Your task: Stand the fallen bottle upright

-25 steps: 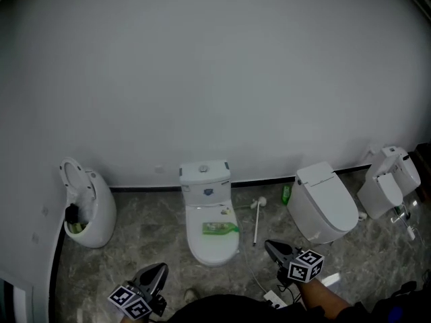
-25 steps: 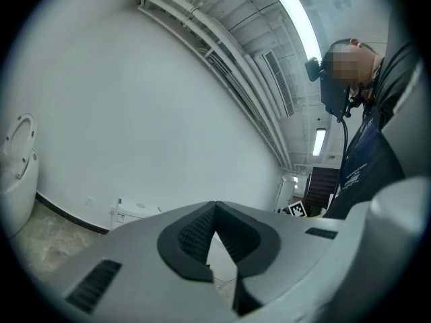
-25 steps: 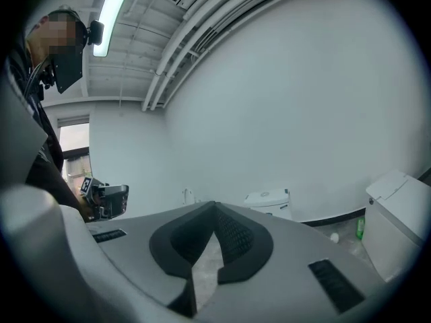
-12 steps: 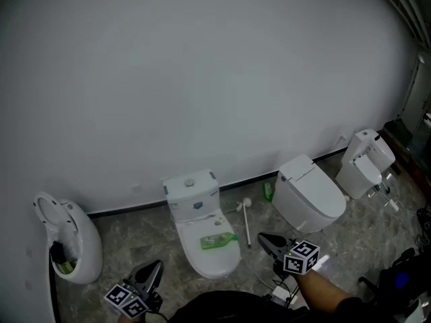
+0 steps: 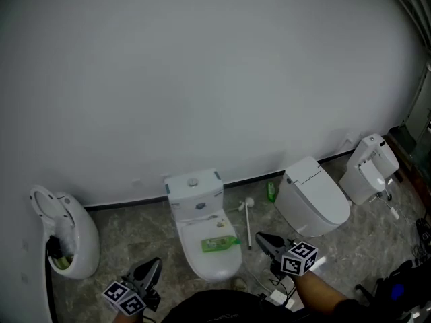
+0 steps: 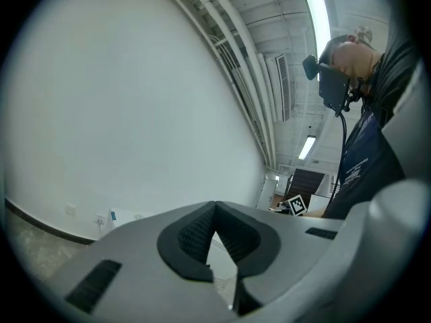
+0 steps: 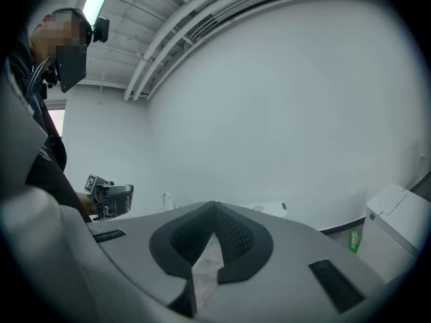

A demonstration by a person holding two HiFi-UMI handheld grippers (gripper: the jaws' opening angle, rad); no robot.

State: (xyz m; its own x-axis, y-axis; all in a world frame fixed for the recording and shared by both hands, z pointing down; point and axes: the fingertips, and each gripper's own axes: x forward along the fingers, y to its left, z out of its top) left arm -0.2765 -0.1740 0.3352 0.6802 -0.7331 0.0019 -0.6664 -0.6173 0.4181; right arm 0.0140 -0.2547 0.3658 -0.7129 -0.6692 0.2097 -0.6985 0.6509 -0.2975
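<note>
- The bottle (image 5: pixel 220 243), green, lies on its side on the closed lid of the middle toilet (image 5: pixel 196 191).
- A brush (image 5: pixel 248 224) lies on the floor (image 5: pixel 128 237) just right of that toilet; a second bottle (image 5: pixel 271 192), also green, stands upright by the wall beyond it.
- The right gripper (image 5: pixel 262 239) hovers near the toilet's right front, apart from the bottle, its fingers pressed together with nothing between them.
- The left gripper (image 5: pixel 152 268) hangs low at the toilet's left front, fingers likewise closed and empty.
- Another toilet (image 5: pixel 313 197) stands farther right.
</note>
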